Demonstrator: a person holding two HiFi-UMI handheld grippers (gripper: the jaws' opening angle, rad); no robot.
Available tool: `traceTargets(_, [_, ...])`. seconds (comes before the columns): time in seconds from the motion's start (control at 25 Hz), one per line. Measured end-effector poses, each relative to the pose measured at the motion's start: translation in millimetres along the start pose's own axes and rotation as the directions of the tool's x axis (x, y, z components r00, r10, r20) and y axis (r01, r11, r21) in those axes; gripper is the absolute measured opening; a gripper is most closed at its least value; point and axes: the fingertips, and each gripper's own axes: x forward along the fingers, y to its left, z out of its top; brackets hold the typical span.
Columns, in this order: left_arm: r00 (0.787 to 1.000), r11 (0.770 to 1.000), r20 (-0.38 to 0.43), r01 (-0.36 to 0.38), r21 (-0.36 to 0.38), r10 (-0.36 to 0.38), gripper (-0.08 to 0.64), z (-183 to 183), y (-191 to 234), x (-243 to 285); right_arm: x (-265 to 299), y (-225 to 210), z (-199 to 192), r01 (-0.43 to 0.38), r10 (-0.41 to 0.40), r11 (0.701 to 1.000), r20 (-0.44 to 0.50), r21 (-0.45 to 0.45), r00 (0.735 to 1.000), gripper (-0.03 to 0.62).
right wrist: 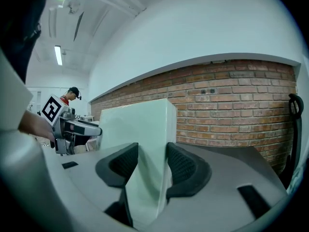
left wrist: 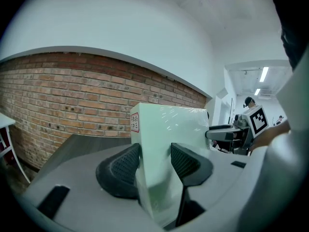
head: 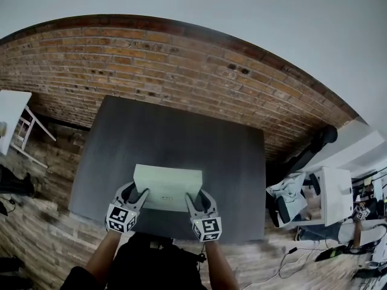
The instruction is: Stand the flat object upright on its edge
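Note:
A flat pale green box (head: pixel 167 186) is over the near part of the dark grey table (head: pixel 181 128), broad face turned up towards me. My left gripper (head: pixel 138 196) grips its near left corner and my right gripper (head: pixel 193 200) its near right corner. In the left gripper view the left gripper (left wrist: pixel 155 151) has both ribbed pads pressed on the box (left wrist: pixel 166 122), which has a small red-framed label on its narrow side. The right gripper (right wrist: pixel 152 151) likewise clamps the box (right wrist: pixel 140 124) between its pads. Whether the far edge rests on the table is hidden.
A brick wall (head: pixel 181 59) runs behind the table. A white table (head: pixel 11 116) stands at the far left. A black chair (head: pixel 311 147) and a cluttered white desk (head: pixel 335 195) are on the right. Wooden floor surrounds the table.

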Motion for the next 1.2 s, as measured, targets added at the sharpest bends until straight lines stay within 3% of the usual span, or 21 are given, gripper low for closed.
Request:
traceTargets(0.48, [0.997,0.998,0.069,-0.031,0.056,0.028,0.224,-3.8,-15.8,-14.4,-17.9,3.9,-7.8,-0.008,0.01,0.999,0.043,-0.046,0.999,0.199])
traceTargets(1.2, [0.989,0.991,0.149,-0.026,0.13,0.006,0.219,-5.6,-9.7,-2.5,-11.7,-1.5,-11.2,0.032,-0.028,0.996,0.055,-0.089,0.998,0.192])
